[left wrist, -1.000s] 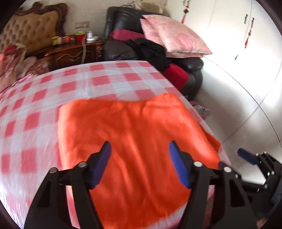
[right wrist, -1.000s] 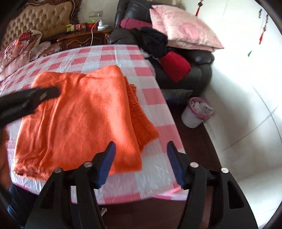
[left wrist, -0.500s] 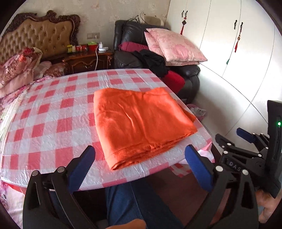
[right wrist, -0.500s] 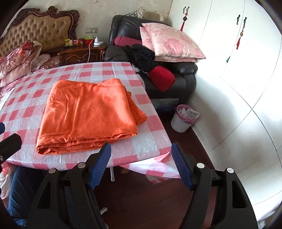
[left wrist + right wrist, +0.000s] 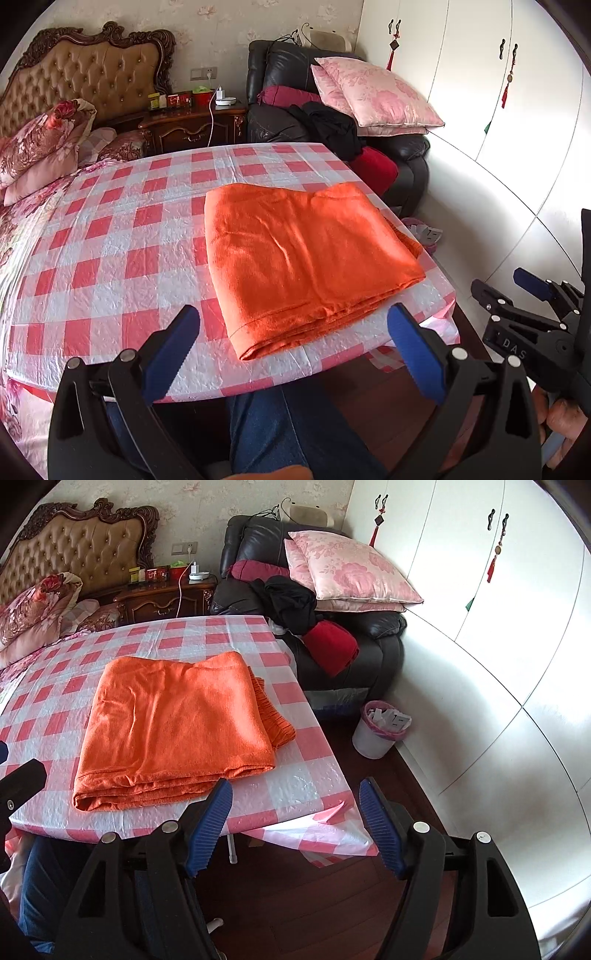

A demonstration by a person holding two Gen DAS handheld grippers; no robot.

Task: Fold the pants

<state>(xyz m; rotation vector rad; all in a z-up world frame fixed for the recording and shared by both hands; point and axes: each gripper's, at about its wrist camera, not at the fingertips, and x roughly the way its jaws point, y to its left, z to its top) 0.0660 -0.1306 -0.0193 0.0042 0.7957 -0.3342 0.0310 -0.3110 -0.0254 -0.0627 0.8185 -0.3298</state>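
Observation:
The orange pants (image 5: 306,258) lie folded into a flat rectangle on the red-and-white checked table (image 5: 110,258), near its right edge. In the right wrist view the pants (image 5: 173,723) show stacked layers along their near side and a ribbed waistband poking out at the right. My left gripper (image 5: 291,317) hangs open and wide in front of the table's near edge, with nothing between its blue pads. My right gripper (image 5: 295,788) is open too, off the table's near right corner (image 5: 332,812), holding nothing. The right gripper (image 5: 506,284) also shows at the right of the left wrist view.
A black leather armchair (image 5: 369,635) piled with pink pillows (image 5: 351,572) and dark clothes stands behind the table. A white waste bin (image 5: 376,731) sits on the wooden floor by white wardrobe doors (image 5: 517,627). A bed (image 5: 44,147) and nightstand (image 5: 192,125) are at the back left. A person's jeans-clad legs (image 5: 280,424) are under the table.
Both grippers have drawn back and up from over the pants to beyond the table's near edge. The left jaws have spread wider. The pants lie where they were.

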